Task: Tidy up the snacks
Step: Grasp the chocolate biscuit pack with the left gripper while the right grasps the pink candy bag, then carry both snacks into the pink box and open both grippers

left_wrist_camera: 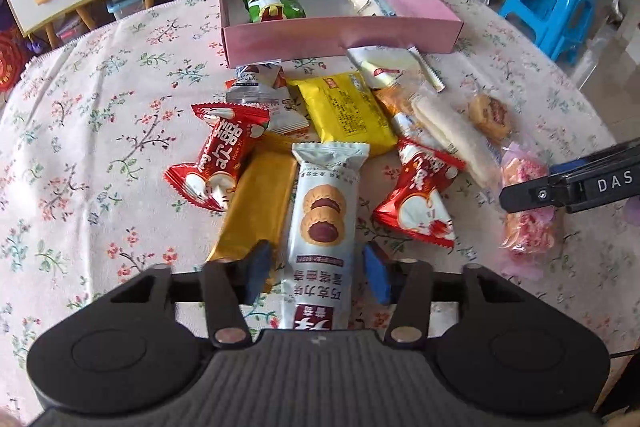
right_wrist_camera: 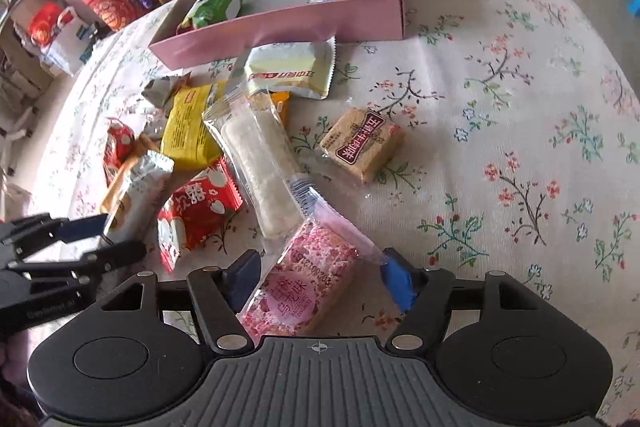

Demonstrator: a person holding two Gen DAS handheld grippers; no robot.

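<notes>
Snacks lie in a loose heap on the flower-print surface (left_wrist_camera: 80, 131), just in front of a pink box (left_wrist_camera: 340, 35). Nearest: a white biscuit packet (left_wrist_camera: 322, 223) printed with jam-centred rounds, lying between the blue pads of the left hand-held gripper (left_wrist_camera: 316, 269); jaws partly open, a gap visible on both sides, nothing gripped. The right hand-held gripper (right_wrist_camera: 320, 279) straddles a pink speckled bar (right_wrist_camera: 308, 279) in clear wrap; jaws about half open, pad contact cannot be told. Further: red candy packets (left_wrist_camera: 218, 155), a yellow packet (left_wrist_camera: 346, 109), a long white rice bar (right_wrist_camera: 260, 163). Inside the box: a green packet (left_wrist_camera: 272, 3) and a white-blue packet (left_wrist_camera: 368, 3).
</notes>
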